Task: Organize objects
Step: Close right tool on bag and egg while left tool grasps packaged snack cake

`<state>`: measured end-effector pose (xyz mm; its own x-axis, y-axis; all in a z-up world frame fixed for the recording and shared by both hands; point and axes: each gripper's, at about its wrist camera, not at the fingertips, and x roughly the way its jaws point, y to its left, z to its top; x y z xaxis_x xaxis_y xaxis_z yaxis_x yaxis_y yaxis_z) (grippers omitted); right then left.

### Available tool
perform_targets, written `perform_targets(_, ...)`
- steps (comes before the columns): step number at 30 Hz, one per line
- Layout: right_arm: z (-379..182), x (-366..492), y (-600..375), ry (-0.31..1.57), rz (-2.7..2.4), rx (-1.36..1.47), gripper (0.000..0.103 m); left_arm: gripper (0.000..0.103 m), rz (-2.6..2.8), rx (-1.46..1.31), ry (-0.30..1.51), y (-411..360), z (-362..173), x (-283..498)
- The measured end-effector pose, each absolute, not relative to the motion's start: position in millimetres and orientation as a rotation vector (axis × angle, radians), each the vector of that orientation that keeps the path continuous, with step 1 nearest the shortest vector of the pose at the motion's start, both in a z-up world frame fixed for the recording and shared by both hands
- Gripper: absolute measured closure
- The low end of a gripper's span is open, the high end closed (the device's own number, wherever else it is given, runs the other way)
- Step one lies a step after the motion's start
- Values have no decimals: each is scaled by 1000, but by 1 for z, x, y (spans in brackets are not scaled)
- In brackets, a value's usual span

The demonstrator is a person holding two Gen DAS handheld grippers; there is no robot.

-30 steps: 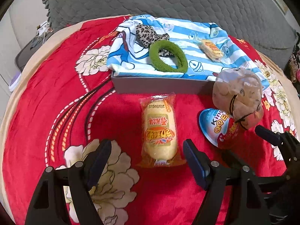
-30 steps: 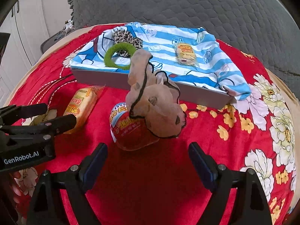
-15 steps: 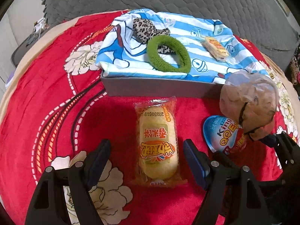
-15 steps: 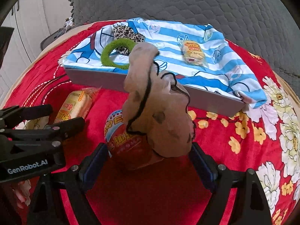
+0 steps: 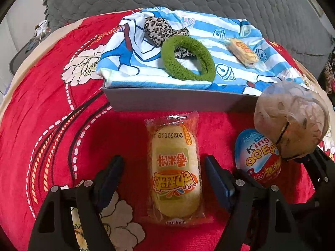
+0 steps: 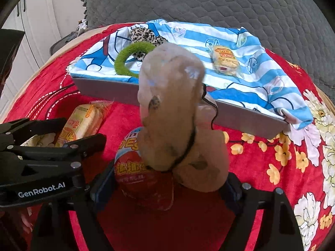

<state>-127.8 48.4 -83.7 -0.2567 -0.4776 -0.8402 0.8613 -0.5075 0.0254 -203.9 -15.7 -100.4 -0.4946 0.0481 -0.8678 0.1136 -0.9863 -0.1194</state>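
Left wrist view: our left gripper (image 5: 162,177) has its fingers spread wide, one on each side of the yellow snack packet (image 5: 174,174), touching neither side. The packet lies on the red blanket (image 5: 52,108), just near of the grey tray (image 5: 171,101). On the tray's striped cloth (image 5: 228,33) lie a green hair ring (image 5: 187,59), a leopard scrunchie (image 5: 159,30) and a small biscuit pack (image 5: 244,52).

Right wrist view: our right gripper (image 6: 163,185) has its fingers parted around the toy egg (image 6: 140,173) and the beige fabric pouch (image 6: 175,115) resting against it; we cannot tell whether they make contact.

We judge three items stowed and three remaining: packet, egg, pouch.
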Motion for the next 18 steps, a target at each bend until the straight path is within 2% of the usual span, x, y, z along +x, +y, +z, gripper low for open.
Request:
perform_targets(4,-82,-128,48,545,-1867,1039,35,25,-2682,1560,273,-17,-100,-206)
perform_targets(6,-82,-128,47,541,-1857,1041,39,30,-2685,1561,271,-16,-100,-206)
perform_targets(10,-80,-128,47,521,-1841,1039,48,49,-2701,1561,260,-13,-99,-207)
perform_targets(13,-80,-128,47,508,-1833,1044,51,61,-2704,1573,273,-13,-98,-207)
perform_targets(18,-77,-131,50,465,-1828,1059,53,62,-2713,1566,265,-11,-98,-204)
